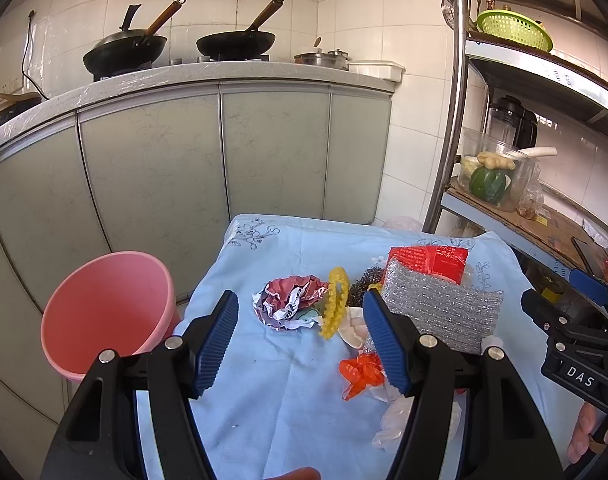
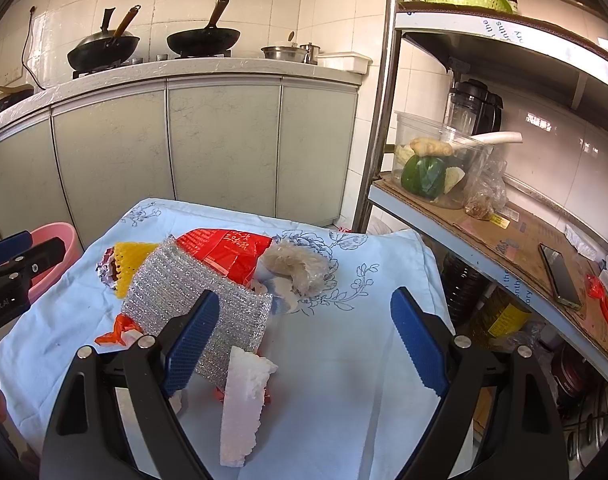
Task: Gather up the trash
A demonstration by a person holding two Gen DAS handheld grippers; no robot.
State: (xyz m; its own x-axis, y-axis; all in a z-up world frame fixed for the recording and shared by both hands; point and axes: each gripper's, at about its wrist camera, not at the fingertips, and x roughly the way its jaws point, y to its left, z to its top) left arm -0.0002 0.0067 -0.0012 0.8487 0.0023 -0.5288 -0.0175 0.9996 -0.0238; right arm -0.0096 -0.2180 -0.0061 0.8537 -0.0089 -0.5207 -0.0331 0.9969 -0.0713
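Trash lies heaped mid-table on the blue cloth (image 1: 264, 380) — crumpled foil wrapper (image 1: 290, 306), yellow mesh (image 1: 335, 306), silver bubble pouch (image 2: 196, 300), red packet (image 2: 228, 252), white foam shard (image 2: 244, 396). The pink bin (image 1: 108, 312) stands at nine o'clock. Left gripper (image 1: 300, 340) and right gripper (image 2: 304, 342) — both spread apart, empty.

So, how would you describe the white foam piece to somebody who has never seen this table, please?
Find the small table under the light blue flowered cloth before the grey kitchen cabinets. On its near side, in front of the silver glittery sponge cloth, lies the broken white foam slab, between the open fingers of the right gripper. It alone is plain white, stiff, with crumbly torn edges.
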